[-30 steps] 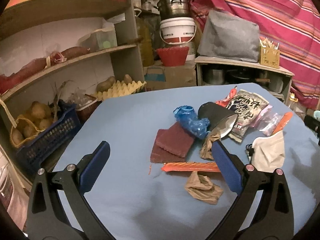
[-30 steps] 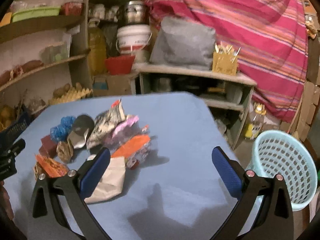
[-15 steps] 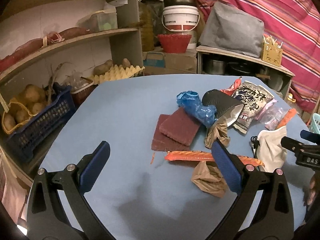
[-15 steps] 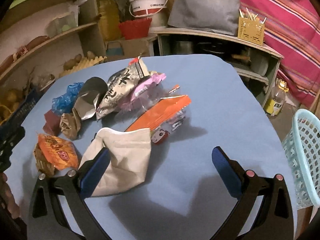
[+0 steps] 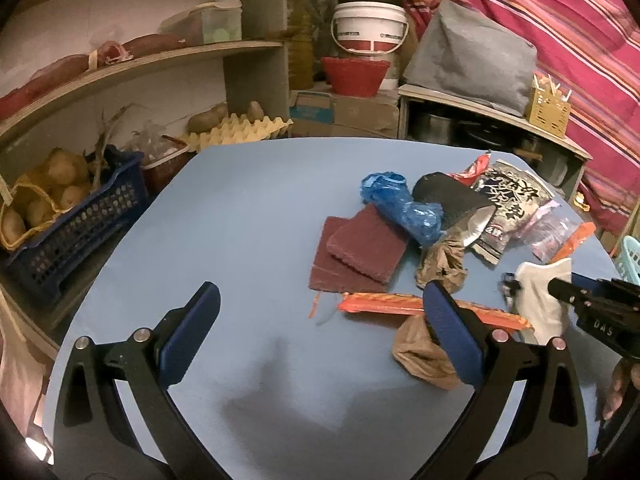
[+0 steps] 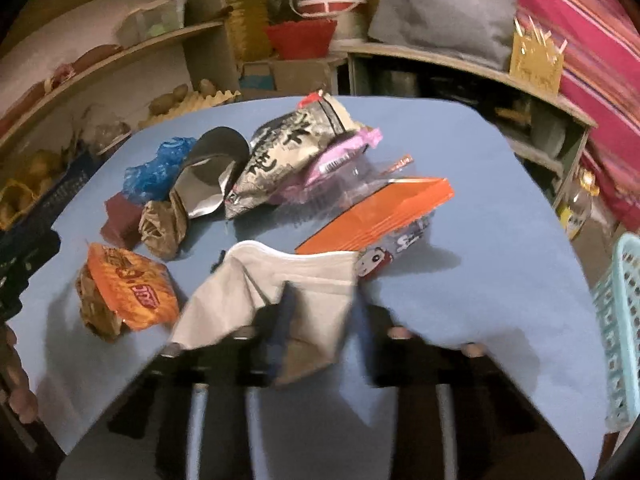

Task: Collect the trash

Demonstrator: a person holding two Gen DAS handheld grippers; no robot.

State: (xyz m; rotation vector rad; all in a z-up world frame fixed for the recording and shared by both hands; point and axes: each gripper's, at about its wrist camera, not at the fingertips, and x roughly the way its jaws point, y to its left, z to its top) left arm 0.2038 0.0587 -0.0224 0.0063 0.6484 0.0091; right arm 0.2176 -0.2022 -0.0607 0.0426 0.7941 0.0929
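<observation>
Trash lies in a heap on the blue table [image 5: 248,208]: a blue plastic glove [image 5: 404,208], maroon scouring pads [image 5: 360,248], a long orange wrapper [image 5: 380,307], a crumpled brown bag [image 5: 416,356], a printed snack bag [image 6: 288,152] and an orange pack [image 6: 380,216]. My right gripper [image 6: 320,308] is blurred, its jaws closing with the white bag [image 6: 312,276] bunched between them. It also shows at the white bag [image 5: 540,300] in the left wrist view. My left gripper [image 5: 320,292] hangs open above bare table, its right finger over the orange wrapper.
A light blue basket [image 6: 620,320] stands off the table's right edge. Shelves with potatoes in a dark blue crate [image 5: 72,224], egg trays and buckets ring the far side. A person's fingers [image 6: 20,392] show at the left edge.
My right gripper dropped toward the white bag and its jaws swung in from wide open onto it. It came into the left wrist view at the right. My left gripper sank slightly.
</observation>
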